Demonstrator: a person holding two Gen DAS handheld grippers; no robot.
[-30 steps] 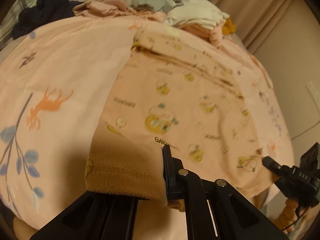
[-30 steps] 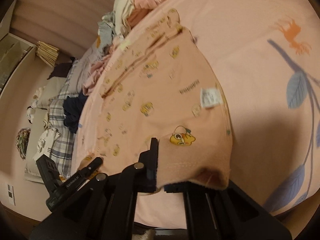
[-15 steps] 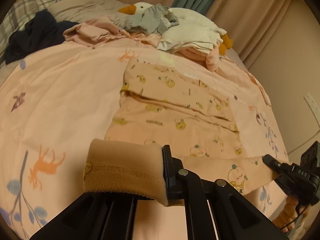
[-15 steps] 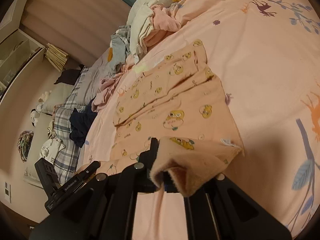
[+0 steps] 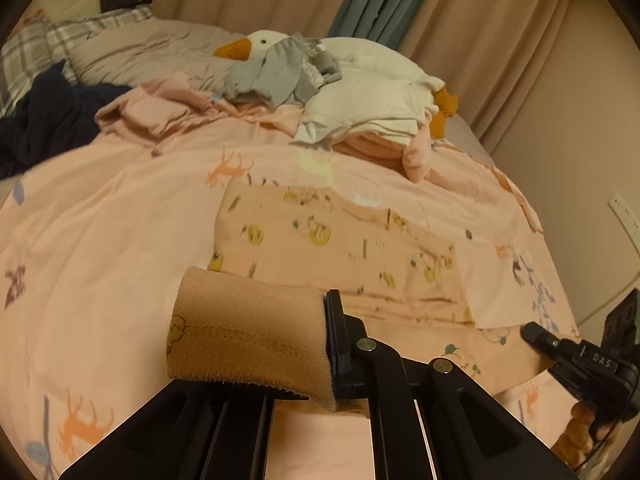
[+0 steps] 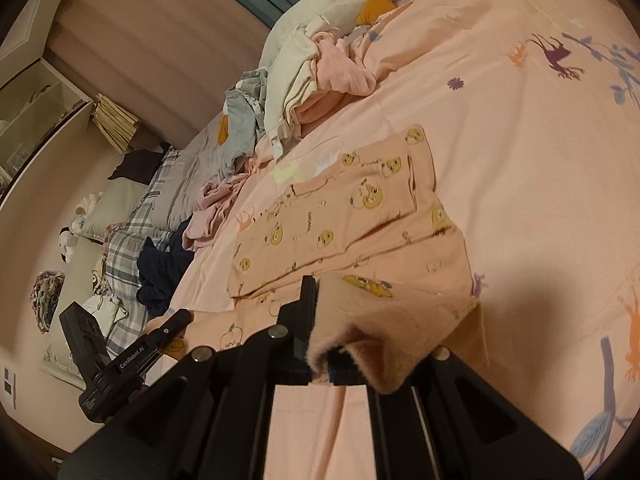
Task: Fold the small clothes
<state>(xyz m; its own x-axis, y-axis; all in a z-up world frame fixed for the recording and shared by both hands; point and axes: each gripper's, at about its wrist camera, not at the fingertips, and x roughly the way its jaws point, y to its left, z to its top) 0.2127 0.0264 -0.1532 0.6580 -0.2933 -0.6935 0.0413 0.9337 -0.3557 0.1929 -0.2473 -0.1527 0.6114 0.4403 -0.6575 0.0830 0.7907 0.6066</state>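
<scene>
A small peach garment [image 5: 336, 248] printed with yellow cartoon faces lies on the pink bedspread [image 5: 100, 220]; it also shows in the right wrist view [image 6: 352, 220]. My left gripper [image 5: 320, 344] is shut on its ribbed hem [image 5: 248, 336], which wraps over the left finger. My right gripper [image 6: 320, 364] is shut on the other hem corner [image 6: 384, 332]. Both hold the near edge lifted and folded toward the far part. The right gripper [image 5: 580, 360] shows at the left view's right edge, the left gripper [image 6: 120, 364] at the right view's left.
A heap of unfolded clothes lies at the far end: white [image 5: 372, 108], grey [image 5: 280, 76], pink [image 5: 160, 108] and navy [image 5: 44, 120] pieces over a goose plush [image 5: 256, 44]. Curtains [image 5: 380, 4] hang behind. A plaid pillow [image 6: 128, 240] lies at the left.
Both grippers have lifted the garment's near hem and carried it forward over the rest. The flat spread of cloth has shortened into a fold.
</scene>
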